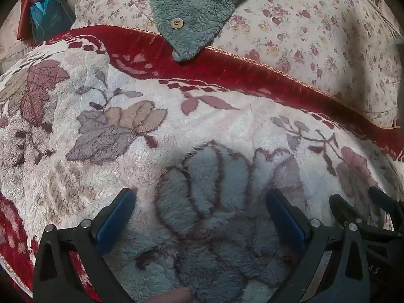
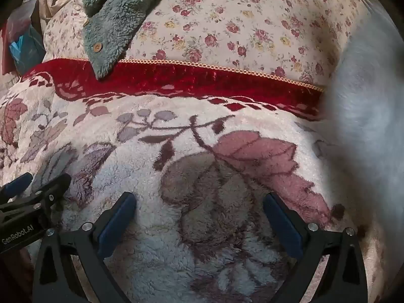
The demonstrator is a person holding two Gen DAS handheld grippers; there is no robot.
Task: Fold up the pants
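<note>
While both jaws stand wide and empty, the left gripper [image 1: 200, 197] and right gripper [image 2: 199, 200] hover over the floral blanket [image 1: 214, 123]. A teal fleece garment [image 1: 194, 12] lies far, overlapping the blanket's red border [image 1: 240, 72].

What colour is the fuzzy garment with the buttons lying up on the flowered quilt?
Grey-green fleece garment with tan buttons, clearest in the left wrist view.

my left gripper [image 1: 200, 209] and right gripper [image 2: 199, 212]: black frames, blue pads. fleece blanket [image 1: 176, 126]: cream, mauve and tan leaves, red border at 12 o'clock. quilt [image 1: 315, 38]: cream, small red roses. fuzzy garment [image 1: 197, 12] at 12 o'clock: grey-green, tan buttons.
</note>
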